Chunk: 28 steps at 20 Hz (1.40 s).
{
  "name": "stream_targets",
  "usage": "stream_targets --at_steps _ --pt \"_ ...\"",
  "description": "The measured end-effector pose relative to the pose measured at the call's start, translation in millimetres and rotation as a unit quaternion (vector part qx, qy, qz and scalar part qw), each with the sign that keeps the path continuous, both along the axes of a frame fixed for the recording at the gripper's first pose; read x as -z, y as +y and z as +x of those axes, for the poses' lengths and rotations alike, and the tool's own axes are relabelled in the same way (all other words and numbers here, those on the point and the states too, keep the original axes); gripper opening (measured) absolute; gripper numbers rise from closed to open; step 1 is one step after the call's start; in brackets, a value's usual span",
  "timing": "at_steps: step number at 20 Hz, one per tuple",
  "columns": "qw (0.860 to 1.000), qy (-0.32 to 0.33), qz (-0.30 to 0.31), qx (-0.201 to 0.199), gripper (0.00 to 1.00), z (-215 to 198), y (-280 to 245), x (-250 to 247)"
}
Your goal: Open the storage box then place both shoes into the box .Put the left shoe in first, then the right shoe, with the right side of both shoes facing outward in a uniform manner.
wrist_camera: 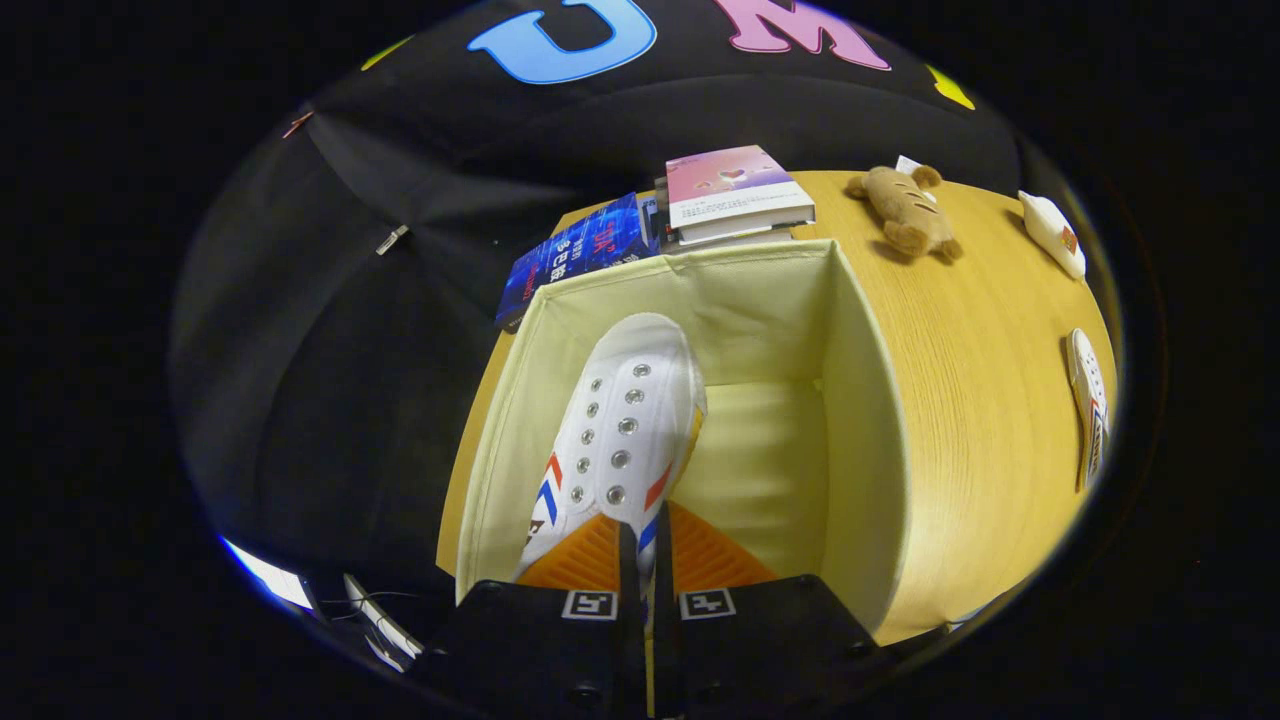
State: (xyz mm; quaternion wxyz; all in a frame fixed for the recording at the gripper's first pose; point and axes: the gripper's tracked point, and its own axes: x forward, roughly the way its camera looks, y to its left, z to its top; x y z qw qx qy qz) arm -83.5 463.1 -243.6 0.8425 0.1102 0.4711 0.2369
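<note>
Gripper: jaws drawn narrow, clamped on the heel end of a white shoe. Shoe is held toe-forward inside the open storage box, near its left wall. Box is set on a wooden desk. A second shoe is laid to the right, well apart. Beyond the box are found books, a plush toy.

Heel of the white shoe hidden behind the tool fingers pinched on it; storage box floor partly masked by that shoe; second shoe on the bench squeezed thin by distortion, details unreadable; book print too small.
</note>
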Motion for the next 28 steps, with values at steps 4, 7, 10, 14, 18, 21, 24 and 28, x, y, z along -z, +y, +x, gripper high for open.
stream_targets --at_steps 4,7,10,14,18,21,24,28 --pt "0.997 0.022 0.055 -0.039 0.47 -17.0 25.5 -19.9" --pt "0.996 -0.037 0.058 -0.060 0.89 -9.1 10.4 -54.0" --pt "0.991 -0.096 0.054 -0.072 0.99 -7.7 -30.6 -83.9" --pt "0.984 -0.155 0.031 -0.079 0.99 1.5 -107.7 -104.7" --pt "0.978 -0.199 -0.018 -0.055 0.99 29.1 -211.4 -103.9" --pt "0.977 -0.206 -0.054 -0.035 0.98 47.7 -291.0 -85.7" --pt "0.977 -0.192 -0.093 -0.018 0.99 63.7 -376.9 -61.8" --pt "0.979 -0.153 -0.133 0.002 0.99 73.4 -467.2 -16.3"
